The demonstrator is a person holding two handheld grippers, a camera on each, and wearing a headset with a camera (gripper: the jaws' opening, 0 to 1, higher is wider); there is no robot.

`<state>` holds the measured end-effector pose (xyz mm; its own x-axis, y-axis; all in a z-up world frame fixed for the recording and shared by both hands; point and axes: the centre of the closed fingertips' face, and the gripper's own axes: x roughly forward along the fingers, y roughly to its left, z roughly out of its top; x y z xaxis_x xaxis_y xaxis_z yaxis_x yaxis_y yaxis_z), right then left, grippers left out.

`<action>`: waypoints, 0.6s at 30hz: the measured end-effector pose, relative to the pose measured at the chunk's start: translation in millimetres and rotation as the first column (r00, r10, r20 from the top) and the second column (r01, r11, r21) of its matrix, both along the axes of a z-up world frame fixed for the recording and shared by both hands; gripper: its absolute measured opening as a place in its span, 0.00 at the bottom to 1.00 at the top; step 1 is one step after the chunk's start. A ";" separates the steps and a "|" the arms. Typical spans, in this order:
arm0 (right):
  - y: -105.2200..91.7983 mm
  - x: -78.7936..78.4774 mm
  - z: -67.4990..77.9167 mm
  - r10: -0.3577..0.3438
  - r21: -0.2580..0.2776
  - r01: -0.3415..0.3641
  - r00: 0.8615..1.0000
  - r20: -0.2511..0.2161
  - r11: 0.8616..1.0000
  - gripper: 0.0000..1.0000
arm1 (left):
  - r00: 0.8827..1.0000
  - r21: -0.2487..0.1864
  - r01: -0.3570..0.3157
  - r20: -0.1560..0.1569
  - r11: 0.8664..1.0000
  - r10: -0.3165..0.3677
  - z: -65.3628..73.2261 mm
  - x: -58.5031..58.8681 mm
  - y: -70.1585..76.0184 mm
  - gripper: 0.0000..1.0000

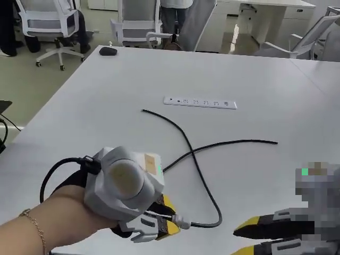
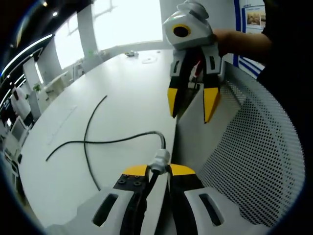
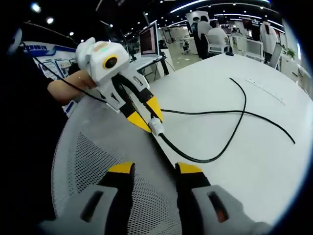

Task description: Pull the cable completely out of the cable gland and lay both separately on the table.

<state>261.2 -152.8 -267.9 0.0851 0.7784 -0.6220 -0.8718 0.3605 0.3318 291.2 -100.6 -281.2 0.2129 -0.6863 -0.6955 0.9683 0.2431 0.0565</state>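
Observation:
A white cable gland (image 1: 182, 221) sits between the yellow-tipped jaws of my left gripper (image 1: 172, 218), which is shut on it at the table's near edge. A long black cable (image 1: 196, 159) runs out of the gland, curves round and crosses itself on the white table (image 1: 255, 74). In the left gripper view the gland (image 2: 160, 159) sticks up between my jaws and the cable (image 2: 98, 142) leads off left. My right gripper (image 1: 239, 240) is open, a short way right of the gland, holding nothing. Its own view shows the gland (image 3: 155, 126) ahead of its open jaws (image 3: 154, 169).
A white power strip (image 1: 200, 102) lies beyond the cable. A dark mouse (image 1: 108, 51) rests at the far left edge, with office chairs (image 1: 50, 24) behind it. A white mesh chair back (image 3: 98, 156) stands close below the grippers.

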 end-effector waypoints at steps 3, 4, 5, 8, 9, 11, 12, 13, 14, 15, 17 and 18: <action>11.6 3.6 3.8 0.043 0.016 -0.043 0.999 0.006 0.999 0.32 | 1.000 -0.015 -0.008 0.010 1.000 0.008 6.2 -3.4 -1.3 0.17; 16.7 5.1 4.0 0.068 0.016 -0.068 0.998 0.008 0.998 0.32 | 1.000 -0.030 -0.010 0.005 1.000 0.010 9.4 -5.9 -2.9 0.17; 19.5 5.4 3.9 0.088 0.012 -0.088 0.996 0.009 0.996 0.32 | 1.000 -0.043 -0.014 0.004 0.999 0.014 12.2 -7.4 -4.3 0.17; 29.5 4.8 3.2 0.162 0.002 -0.162 0.987 0.001 0.987 0.33 | 1.000 -0.079 -0.024 0.006 0.997 0.024 18.9 -8.9 -8.4 0.17; 32.1 5.1 3.6 0.173 0.006 -0.173 0.985 -0.002 0.985 0.33 | 1.000 -0.082 -0.024 0.011 0.996 0.025 18.8 -8.4 -8.8 0.17; 35.9 5.0 3.2 0.205 0.004 -0.205 0.979 -0.015 0.979 0.32 | 1.000 -0.082 -0.016 0.022 0.997 0.018 18.4 -9.7 -10.0 0.17; 37.4 4.8 3.4 0.221 0.004 -0.221 0.975 -0.015 0.975 0.32 | 1.000 -0.079 -0.012 0.023 0.997 0.014 17.6 -10.5 -10.3 0.17; 39.6 5.9 3.6 0.230 0.007 -0.230 0.973 -0.017 0.973 0.32 | 0.999 -0.073 0.001 0.034 0.997 0.001 17.4 -13.1 -10.9 0.17; 40.6 6.2 3.2 0.235 0.007 -0.235 0.972 -0.023 0.972 0.31 | 0.999 -0.071 0.002 0.037 0.997 0.000 17.3 -13.9 -11.3 0.17; 41.6 6.6 2.0 0.244 0.003 -0.244 0.969 -0.028 0.970 0.31 | 0.999 -0.065 0.007 0.040 0.998 -0.005 16.9 -15.5 -11.7 0.17; 41.6 5.4 -0.5 0.270 -0.007 -0.271 0.962 -0.035 0.963 0.29 | 0.998 -0.061 0.023 0.054 0.998 -0.020 17.5 -17.5 -12.9 0.17; 41.5 4.9 -1.7 0.278 -0.011 -0.278 0.960 -0.040 0.960 0.28 | 0.998 -0.062 0.028 0.061 0.998 -0.024 18.0 -17.4 -13.5 0.17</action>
